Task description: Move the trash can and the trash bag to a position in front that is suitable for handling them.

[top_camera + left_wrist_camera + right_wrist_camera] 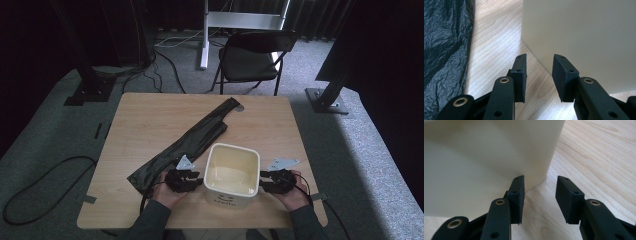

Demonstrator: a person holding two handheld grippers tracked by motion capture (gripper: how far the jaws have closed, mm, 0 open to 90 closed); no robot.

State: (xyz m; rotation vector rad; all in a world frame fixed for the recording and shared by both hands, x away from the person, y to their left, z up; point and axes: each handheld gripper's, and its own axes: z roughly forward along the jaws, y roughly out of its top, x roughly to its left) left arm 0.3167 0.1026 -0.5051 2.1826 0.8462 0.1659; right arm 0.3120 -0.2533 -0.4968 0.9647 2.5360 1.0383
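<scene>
A cream square bin (232, 172) stands upright and empty near the table's front edge. Its wall (584, 37) rises just past my left gripper (539, 72), whose jaws stand open with nothing between them. In the high view that left gripper (196, 181) sits against the bin's left side. My right gripper (540, 195) is open too, close to a corner of the bin (486, 157), and the right gripper (265, 181) sits at the bin's right side. A crumpled black plastic bag (192, 137) lies diagonally across the table; the bag (444, 50) is at the left.
The wooden table (150, 120) stands on grey carpet. A black folding chair (252, 55) is behind the table, with a white stand (205, 35) beyond. Cables (40, 185) trail on the floor at left. Black frame feet (327, 100) stand at both back corners.
</scene>
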